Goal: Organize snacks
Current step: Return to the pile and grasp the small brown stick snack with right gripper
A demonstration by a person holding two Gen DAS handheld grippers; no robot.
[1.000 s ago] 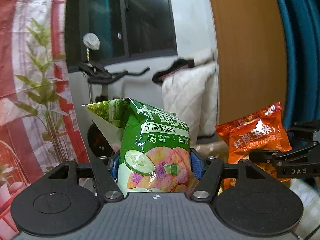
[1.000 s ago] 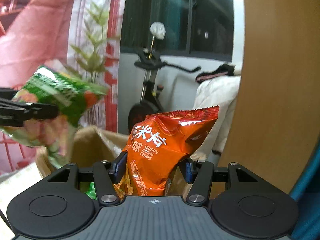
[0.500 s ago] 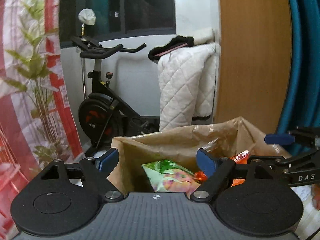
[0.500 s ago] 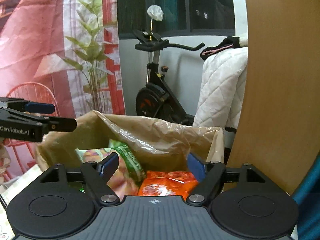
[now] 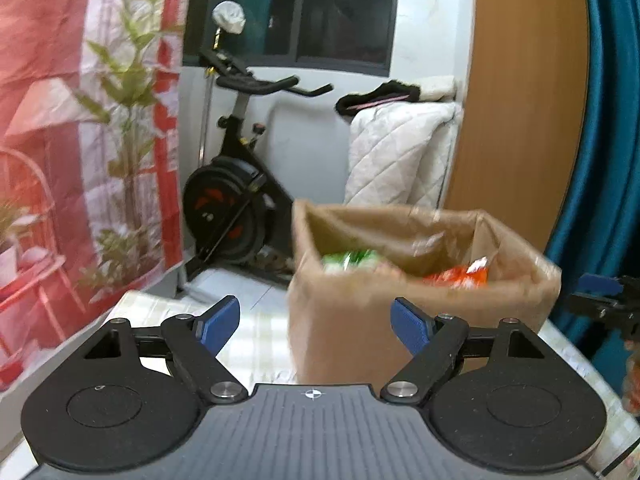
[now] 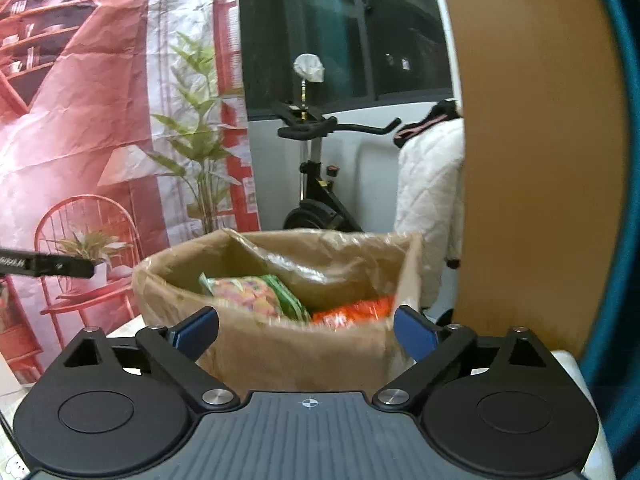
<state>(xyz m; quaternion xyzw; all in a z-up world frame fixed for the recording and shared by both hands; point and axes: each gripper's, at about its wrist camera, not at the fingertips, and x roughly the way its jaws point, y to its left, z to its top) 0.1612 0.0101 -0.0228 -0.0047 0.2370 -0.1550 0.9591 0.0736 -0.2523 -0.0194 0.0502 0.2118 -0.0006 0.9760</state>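
Since both bags [image 6: 256, 294] lie in the box [image 6: 280, 352], each gripper [image 5: 316, 322] [image 6: 306, 332], wide and empty, should back off gently.

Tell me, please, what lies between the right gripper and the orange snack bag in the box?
Only the box's near wall separates the open right gripper from the orange snack bag, as the right wrist view shows.

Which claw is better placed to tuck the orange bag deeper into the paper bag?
Likely right. The right claw, jaws just opened and empty, faces the paper bag squarely, the orange bag by its right finger. The left claw, also just opened and empty, aims at the bag's left edge.
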